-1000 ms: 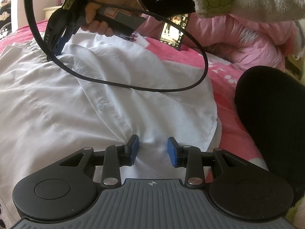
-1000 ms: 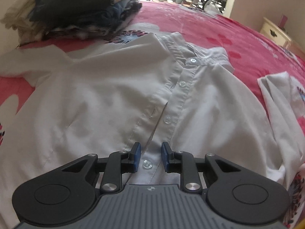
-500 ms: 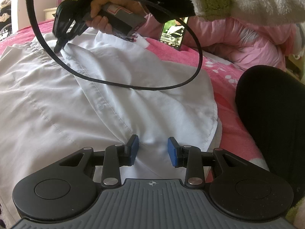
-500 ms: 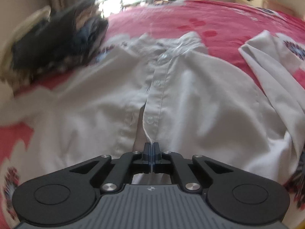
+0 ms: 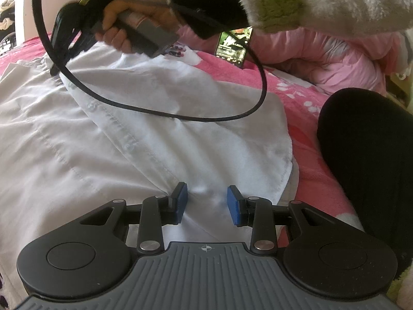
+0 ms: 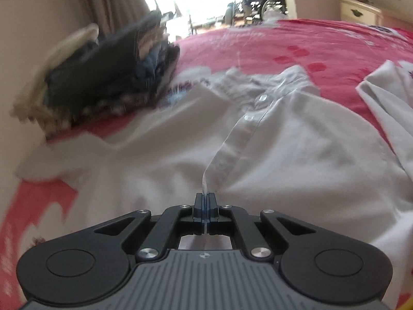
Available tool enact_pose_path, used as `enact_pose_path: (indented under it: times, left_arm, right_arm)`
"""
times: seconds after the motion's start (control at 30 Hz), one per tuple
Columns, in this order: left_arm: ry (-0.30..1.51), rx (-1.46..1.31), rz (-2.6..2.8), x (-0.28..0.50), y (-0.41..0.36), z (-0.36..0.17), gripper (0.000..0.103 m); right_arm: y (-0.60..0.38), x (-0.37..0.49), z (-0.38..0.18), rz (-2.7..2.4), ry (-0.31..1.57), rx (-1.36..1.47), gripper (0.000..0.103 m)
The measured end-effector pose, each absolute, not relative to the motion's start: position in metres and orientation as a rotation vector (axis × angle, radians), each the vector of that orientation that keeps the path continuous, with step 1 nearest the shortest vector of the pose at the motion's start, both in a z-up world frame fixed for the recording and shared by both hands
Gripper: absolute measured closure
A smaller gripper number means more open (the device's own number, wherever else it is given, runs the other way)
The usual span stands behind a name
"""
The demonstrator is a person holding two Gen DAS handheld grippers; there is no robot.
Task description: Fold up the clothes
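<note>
Pinching the white shirt's (image 6: 296, 142) placket, the right hand-held gripper (image 6: 205, 206) is clamped; left hand-held gripper (image 5: 206, 204) (jaws apart) hovers.

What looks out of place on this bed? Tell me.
A black cable from the right gripper droops in a loop across the white shirt being folded, and a lit phone lies on the pink bedding beyond it. Nothing looks spilled or damaged.
</note>
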State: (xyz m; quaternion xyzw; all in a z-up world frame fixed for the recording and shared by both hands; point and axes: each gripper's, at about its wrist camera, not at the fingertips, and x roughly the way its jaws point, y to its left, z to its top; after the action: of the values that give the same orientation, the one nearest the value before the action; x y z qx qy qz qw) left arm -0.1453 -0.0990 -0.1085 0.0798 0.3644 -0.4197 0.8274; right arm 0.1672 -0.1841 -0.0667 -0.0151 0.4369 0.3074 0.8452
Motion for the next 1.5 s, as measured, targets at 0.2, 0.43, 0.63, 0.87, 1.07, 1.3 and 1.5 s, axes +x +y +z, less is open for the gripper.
enact_pose_path:
  times: [0.2,0.43,0.63,0.87,1.07,1.3,1.5]
  left_arm:
    - [0.780,0.160,-0.894,-0.146,-0.098,-0.107,0.069]
    - [0.777,0.163,-0.874,-0.147,-0.097,-0.104,0.069]
    - [0.763,0.216,-0.850,-0.152,-0.098,-0.105,0.069]
    - [0.758,0.272,-0.820,-0.157,-0.103,-0.105,0.069]
    - [0.756,0.319,-0.798,-0.161,-0.108,-0.104,0.069]
    - [0.760,0.354,-0.776,-0.163,-0.113,-0.102,0.069]
    - [0.765,0.368,-0.775,-0.162,-0.116,-0.103,0.069]
  right_arm:
    - [-0.181,0.167,-0.066,0.607,0.921,-0.040,0.072]
    - [-0.256,0.136,0.000,0.527,0.812,0.181,0.071]
    - [-0.365,0.082,0.047,0.349,0.772,0.368,0.071]
    - [-0.457,0.024,0.009,0.175,1.173,0.441,0.063]
    - [-0.488,-0.025,-0.046,0.097,1.379,0.557,0.063]
    - [-0.452,-0.052,-0.018,0.337,1.153,0.100,0.064]
    - [-0.414,-0.065,-0.016,0.587,1.110,-0.343,0.065]
